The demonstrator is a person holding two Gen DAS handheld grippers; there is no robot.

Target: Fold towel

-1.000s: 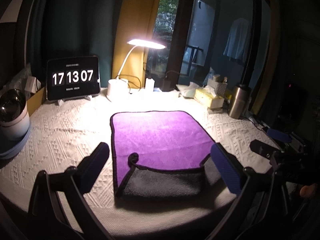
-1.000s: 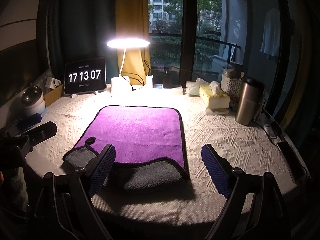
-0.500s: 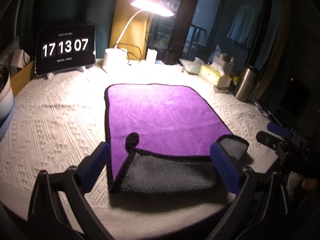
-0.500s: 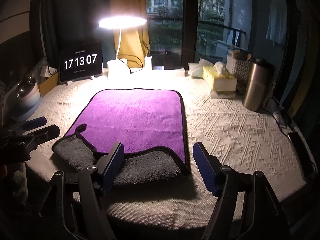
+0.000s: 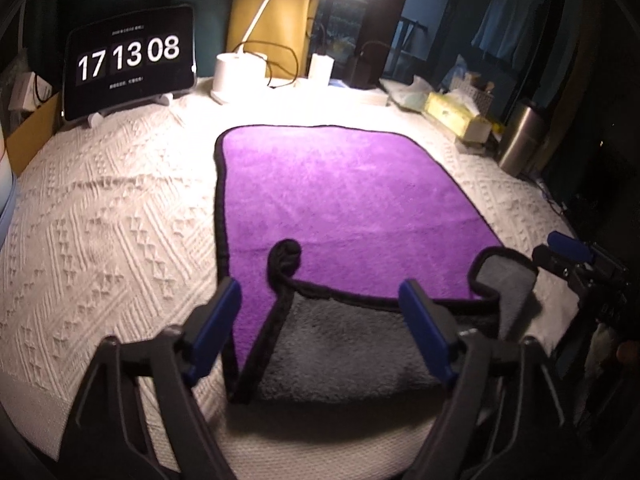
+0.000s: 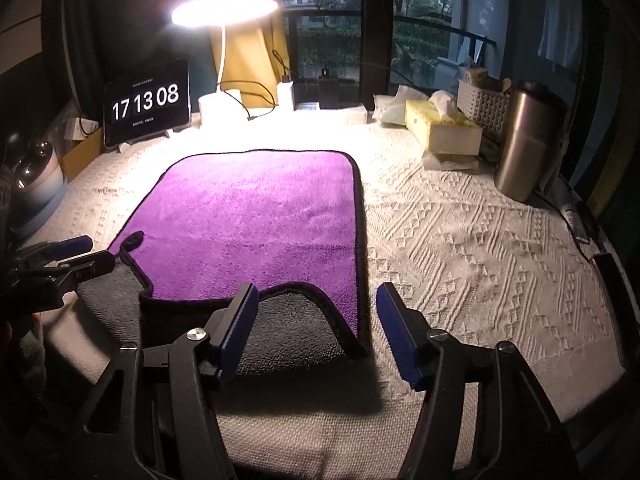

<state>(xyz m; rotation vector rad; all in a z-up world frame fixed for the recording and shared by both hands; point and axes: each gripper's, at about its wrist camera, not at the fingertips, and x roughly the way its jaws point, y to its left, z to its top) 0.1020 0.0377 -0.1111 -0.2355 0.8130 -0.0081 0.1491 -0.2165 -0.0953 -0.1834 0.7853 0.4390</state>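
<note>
Towel [image 5: 344, 200] as landmark: purple plush rectangle, rounded corners, black piping, lay flat on white knit-textured tablecloth [image 5: 112, 232]; near edge flipped over, showing grey fleecy underside [image 5: 340, 352], with a small black hanging loop [image 5: 285, 258] curled at the fold's left end. Far left of towel sat a rounded pastel pot with shiny metal top [image 6: 38, 176], blurry. Behind-left of towel, black tablet clock [image 5: 130, 60] on white stand read 17 13 08. Directly behind towel, white desk lamp [image 6: 222, 56], cylindrical base, thin curved neck, glowing oval head, dark cable looped beside it. Left gripper [image 5: 320, 320] hovered over towel's near folded edge, blue ribbed pads wide apart, holding nothing; left pad over the near-left corner, right pad over grey flap. Right gripper [image 6: 316, 332] was at towel's near-right corner, pads spread, nothing between them; left pad above the grey flap, right pad over bare cloth. Behind-right of towel: yellow rectangular tissue box [image 6: 442, 130], white woven basket [image 6: 482, 106]. Right of towel: brushed steel cylindrical tumbler [image 6: 524, 144], upright.
</note>
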